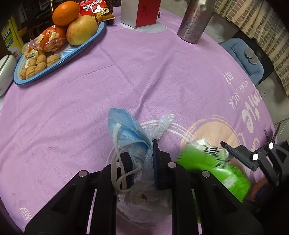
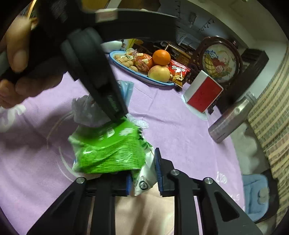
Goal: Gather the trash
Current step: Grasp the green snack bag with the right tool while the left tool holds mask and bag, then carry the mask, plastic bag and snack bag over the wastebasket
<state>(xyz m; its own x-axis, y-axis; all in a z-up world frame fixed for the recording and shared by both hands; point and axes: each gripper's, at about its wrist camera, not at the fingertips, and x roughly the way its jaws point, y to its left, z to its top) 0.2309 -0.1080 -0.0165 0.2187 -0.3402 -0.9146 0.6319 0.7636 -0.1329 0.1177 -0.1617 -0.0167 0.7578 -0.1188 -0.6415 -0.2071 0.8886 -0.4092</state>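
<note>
My left gripper (image 1: 142, 162) is shut on a blue face mask (image 1: 126, 130) and a thin clear plastic bag (image 1: 142, 200), held just above the purple tablecloth (image 1: 90, 101). The mask's white ear loop (image 1: 117, 162) hangs over the left finger. My right gripper (image 2: 142, 173) is shut on a green and white wrapper (image 2: 108, 150), close beside the left gripper (image 2: 101, 76), which fills the upper left of the right wrist view. In the left wrist view the wrapper (image 1: 213, 166) is at the lower right with the right gripper (image 1: 240, 155) behind it.
A blue tray (image 1: 59, 59) with an orange, an apple, walnuts and sweets stands at the far left. A red and white box (image 1: 140, 12) and a metal bottle (image 1: 195, 21) stand at the far edge. A chair with a blue cushion (image 1: 242, 56) is beyond the table's right edge.
</note>
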